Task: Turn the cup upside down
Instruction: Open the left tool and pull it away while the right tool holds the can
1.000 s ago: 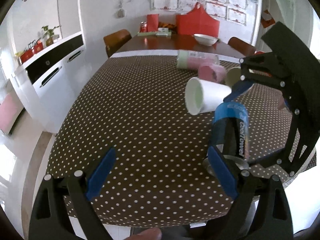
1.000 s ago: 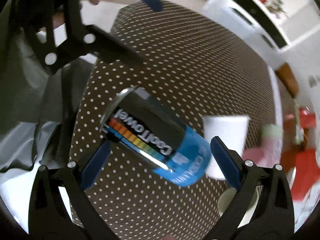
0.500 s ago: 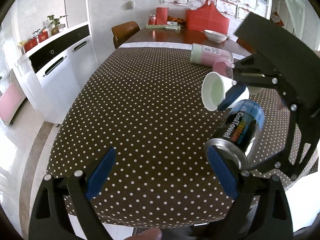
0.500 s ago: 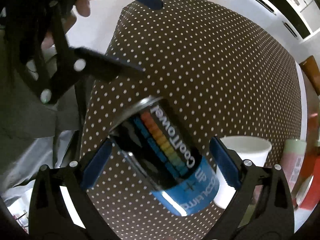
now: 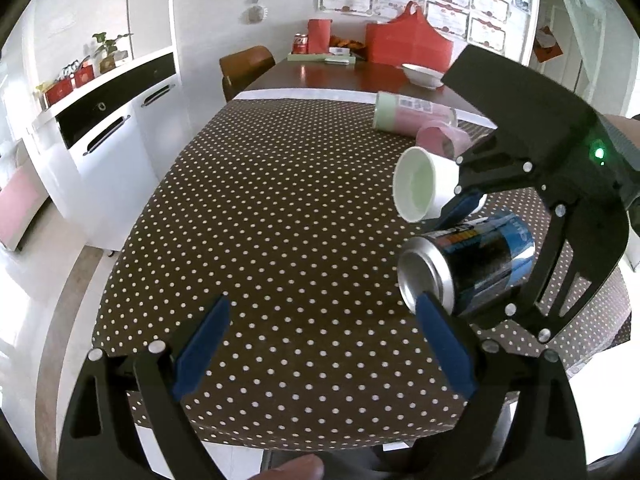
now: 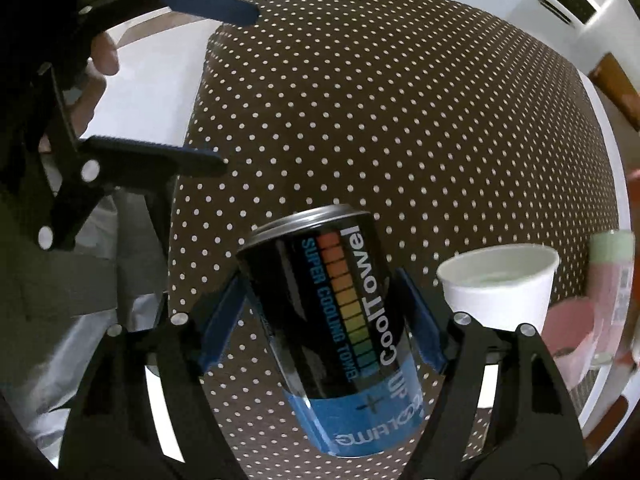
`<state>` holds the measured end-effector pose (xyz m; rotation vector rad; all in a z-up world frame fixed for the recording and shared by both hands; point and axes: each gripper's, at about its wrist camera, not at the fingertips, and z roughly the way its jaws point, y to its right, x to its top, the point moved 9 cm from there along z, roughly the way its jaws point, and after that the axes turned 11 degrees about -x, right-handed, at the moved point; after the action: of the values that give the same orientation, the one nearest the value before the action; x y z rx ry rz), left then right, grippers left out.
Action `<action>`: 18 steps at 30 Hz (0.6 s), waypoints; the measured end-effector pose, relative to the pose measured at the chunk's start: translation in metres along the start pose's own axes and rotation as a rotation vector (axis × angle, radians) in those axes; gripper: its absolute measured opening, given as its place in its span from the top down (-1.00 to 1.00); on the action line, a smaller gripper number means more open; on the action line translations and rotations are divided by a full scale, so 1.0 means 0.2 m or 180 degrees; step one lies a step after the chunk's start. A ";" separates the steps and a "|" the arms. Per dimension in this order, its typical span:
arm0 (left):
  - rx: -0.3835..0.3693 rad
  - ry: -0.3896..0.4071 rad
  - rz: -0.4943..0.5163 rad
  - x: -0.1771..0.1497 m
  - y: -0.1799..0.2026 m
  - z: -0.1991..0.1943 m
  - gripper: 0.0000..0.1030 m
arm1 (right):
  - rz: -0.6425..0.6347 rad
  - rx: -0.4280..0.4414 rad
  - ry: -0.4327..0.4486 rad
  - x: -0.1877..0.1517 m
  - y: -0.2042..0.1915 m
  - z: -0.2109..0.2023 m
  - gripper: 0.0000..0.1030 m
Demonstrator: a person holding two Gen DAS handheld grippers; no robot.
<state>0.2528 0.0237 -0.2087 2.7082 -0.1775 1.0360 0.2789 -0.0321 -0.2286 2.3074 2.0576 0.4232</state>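
A black and blue "CoolTowel" can [image 5: 476, 268] hangs above the dotted tablecloth [image 5: 260, 200], lying almost level with its silver end toward the left wrist camera. My right gripper [image 6: 320, 284] is shut on the can [image 6: 340, 312] across its middle; the right gripper [image 5: 480, 240] reaches in from the right of the left wrist view. My left gripper [image 5: 320, 308] is open and empty near the table's front edge, and the left gripper [image 6: 232, 84] shows at the upper left of the right wrist view. A white paper cup [image 5: 420, 184] lies on its side just behind the can.
A pink cup [image 5: 440, 138] and a green and pink tube [image 5: 412, 114] lie behind the white cup [image 6: 496, 284]. Farther back are a white bowl [image 5: 422, 74] and a red bag [image 5: 408, 46]. A white cabinet [image 5: 108, 128] and a chair [image 5: 246, 66] stand to the left.
The right gripper has rolled, turning the can from upright with its silver end down to almost level, and lifted it slightly. The left gripper has stayed open in place.
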 end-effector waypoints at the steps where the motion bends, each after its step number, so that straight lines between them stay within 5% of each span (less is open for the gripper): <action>1: -0.0009 0.0007 0.0003 0.00 0.01 0.00 -0.79 | 0.0009 -0.0009 -0.0003 -0.01 -0.01 0.01 -0.44; 11: -0.0087 0.0084 0.0068 -0.02 0.09 -0.07 -0.79 | 0.0014 -0.0311 -0.0240 -0.08 -0.09 0.09 -0.40; 18: -0.0102 0.0119 0.0085 0.00 0.08 -0.08 -0.79 | 0.0679 -0.0250 0.0099 -0.11 -0.03 0.02 -0.36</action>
<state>0.2385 0.0118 -0.1944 2.6629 -0.2225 1.0809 0.2725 -0.0522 -0.2372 2.4967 1.7777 0.5389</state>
